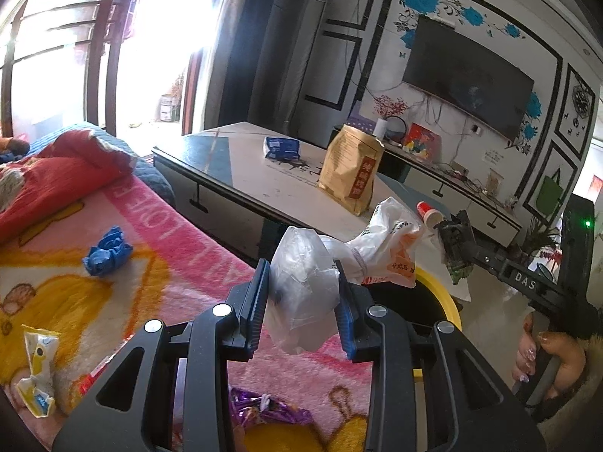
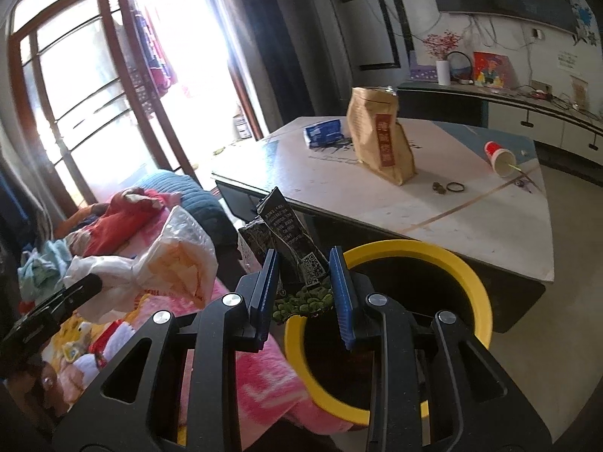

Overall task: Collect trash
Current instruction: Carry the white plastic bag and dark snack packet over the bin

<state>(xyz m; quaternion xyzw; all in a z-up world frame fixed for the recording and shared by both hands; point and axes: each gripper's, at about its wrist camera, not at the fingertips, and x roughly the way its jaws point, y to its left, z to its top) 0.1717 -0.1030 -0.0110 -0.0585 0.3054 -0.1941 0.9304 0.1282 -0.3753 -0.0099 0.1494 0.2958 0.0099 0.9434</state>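
My left gripper (image 1: 303,293) is shut on a crumpled clear and orange plastic bag (image 1: 312,282), held above the pink blanket beside the yellow-rimmed black bin (image 1: 448,297). The bag also shows in the right wrist view (image 2: 166,263). My right gripper (image 2: 305,282) is shut on a black snack wrapper (image 2: 294,248) with green beans printed on it, just over the near rim of the bin (image 2: 475,275). The right gripper (image 1: 458,241) shows in the left wrist view over the bin.
On the pink blanket (image 1: 181,263) lie a blue crumpled wrapper (image 1: 107,252), a yellow-white packet (image 1: 37,369) and a purple wrapper (image 1: 264,410). The table (image 2: 471,218) holds a brown paper bag (image 2: 380,135), a blue packet (image 2: 324,132) and a tipped red cup (image 2: 499,158).
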